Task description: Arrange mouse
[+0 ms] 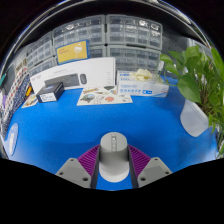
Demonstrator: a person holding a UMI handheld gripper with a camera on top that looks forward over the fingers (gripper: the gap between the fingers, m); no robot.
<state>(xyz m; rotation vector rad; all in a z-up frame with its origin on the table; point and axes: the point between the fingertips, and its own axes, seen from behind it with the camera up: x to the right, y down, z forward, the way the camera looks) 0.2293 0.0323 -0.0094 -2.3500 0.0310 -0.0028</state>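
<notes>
Mouse [114,158], grey: clamped between the gripper [114,166] pads, carried above the blue table [70,135] for placing. Behind: white box [72,75], potted plant [200,75], booklet [103,96], small black device [50,92].

A light grey mouse [114,156] with a smooth, rounded back sits between the 2 purple pads [90,158] of the hand-held gripper [114,166], its length running forward along them, over the blue counter [60,135].
</notes>
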